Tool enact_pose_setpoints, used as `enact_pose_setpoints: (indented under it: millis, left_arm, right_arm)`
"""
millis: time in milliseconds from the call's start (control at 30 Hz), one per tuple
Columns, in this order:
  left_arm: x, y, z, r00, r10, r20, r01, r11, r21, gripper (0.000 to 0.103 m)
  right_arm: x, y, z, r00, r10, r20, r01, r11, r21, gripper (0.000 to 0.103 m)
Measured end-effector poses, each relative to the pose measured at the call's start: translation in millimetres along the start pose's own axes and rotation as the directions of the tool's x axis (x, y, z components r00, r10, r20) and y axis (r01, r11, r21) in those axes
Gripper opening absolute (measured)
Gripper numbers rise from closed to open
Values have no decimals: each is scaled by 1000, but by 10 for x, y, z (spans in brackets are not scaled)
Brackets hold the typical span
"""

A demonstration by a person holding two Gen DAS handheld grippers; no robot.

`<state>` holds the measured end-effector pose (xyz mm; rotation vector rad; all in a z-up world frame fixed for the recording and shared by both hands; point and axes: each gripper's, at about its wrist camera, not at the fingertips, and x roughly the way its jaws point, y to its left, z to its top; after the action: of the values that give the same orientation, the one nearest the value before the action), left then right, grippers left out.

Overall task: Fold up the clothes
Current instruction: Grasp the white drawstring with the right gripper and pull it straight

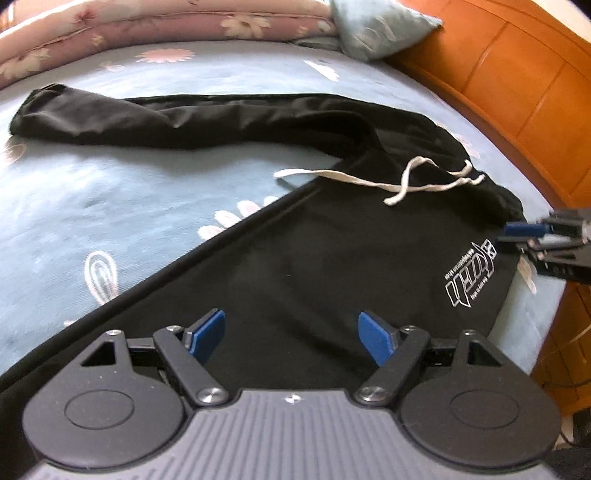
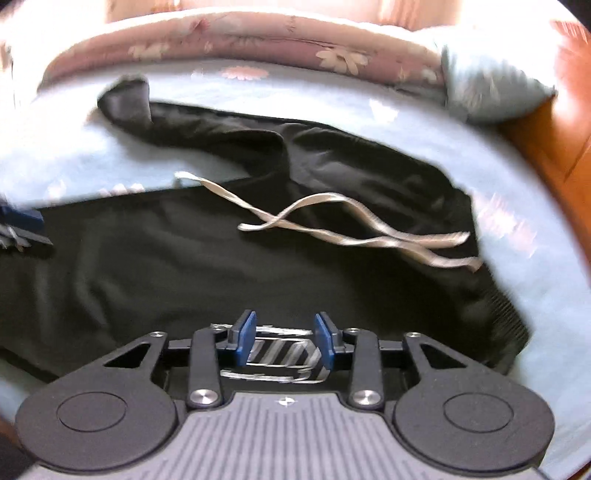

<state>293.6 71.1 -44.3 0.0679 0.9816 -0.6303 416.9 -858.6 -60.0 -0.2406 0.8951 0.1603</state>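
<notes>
Black trousers [image 1: 332, 258] lie spread on a light blue floral sheet [image 1: 92, 206], one leg stretching away to the far left. A white drawstring [image 1: 402, 181] curls loose over the waistband, and a white printed logo [image 1: 469, 277] sits near the right hem. My left gripper [image 1: 291, 317] hangs open over the near leg with nothing between its blue pads. In the right wrist view, blurred, my right gripper [image 2: 285, 321] stands over the trousers [image 2: 147, 266] with its jaws narrowed. The logo [image 2: 284, 354] lies flat in the gap, not pinched. The drawstring [image 2: 332, 221] lies ahead of it.
A pink floral quilt [image 1: 147, 26] and a pale blue pillow [image 1: 384, 29] lie along the far side of the bed. A wooden headboard [image 1: 517, 81] runs along the right. The right gripper [image 1: 532, 236] shows at the left wrist view's right edge, the left gripper [image 2: 22, 225] at the other view's left edge.
</notes>
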Motion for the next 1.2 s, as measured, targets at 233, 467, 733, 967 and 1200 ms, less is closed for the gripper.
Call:
enact_pose_setpoints:
  millis: [233, 467, 733, 967, 1200]
  left_arm:
    - [98, -115, 31, 996, -91, 14, 91, 996, 4, 80]
    - [30, -171, -184, 999, -53, 4, 53, 997, -49, 80]
    - [-331, -64, -503, 997, 78, 25, -71, 975, -211, 80]
    - [-383, -150, -609, 987, 161, 25, -146, 944, -294, 80]
    - [-464, -338, -600, 962, 270, 53, -234, 903, -359, 80]
  right_arm:
    - [109, 14, 296, 997, -80, 0, 78, 977, -199, 26]
    - [617, 170, 466, 991, -131, 6, 118, 867, -484, 26]
    - [1090, 262, 651, 999, -44, -28, 17, 781, -625, 26]
    - [1195, 220, 987, 981, 173, -84, -190, 808, -558, 26]
    - [1311, 224, 1134, 946, 305, -110, -316, 791, -524, 3]
